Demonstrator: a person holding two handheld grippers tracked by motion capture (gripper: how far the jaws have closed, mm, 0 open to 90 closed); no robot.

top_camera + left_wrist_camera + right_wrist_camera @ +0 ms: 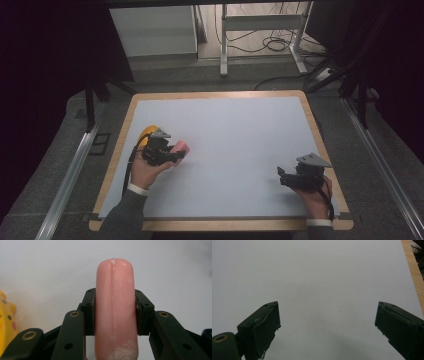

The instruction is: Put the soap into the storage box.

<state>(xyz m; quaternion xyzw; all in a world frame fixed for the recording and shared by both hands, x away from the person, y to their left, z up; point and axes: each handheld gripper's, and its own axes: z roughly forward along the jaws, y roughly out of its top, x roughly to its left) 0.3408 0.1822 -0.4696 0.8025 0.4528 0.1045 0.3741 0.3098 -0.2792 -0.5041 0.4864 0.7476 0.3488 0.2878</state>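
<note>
We have the left claw (115,315) clamped on the pink sausage-shaped toy (115,307), held at the left of the bench (235,130), beside a yellow toy (145,134). The right claw (327,322) rests fully spread, holding nothing. Next, we judge, comes carrying and a controlled set-down.

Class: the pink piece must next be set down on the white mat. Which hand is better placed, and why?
Left. The left gripper already clamps the pink piece between its fingers; the right gripper stands open with nothing in it.
</note>
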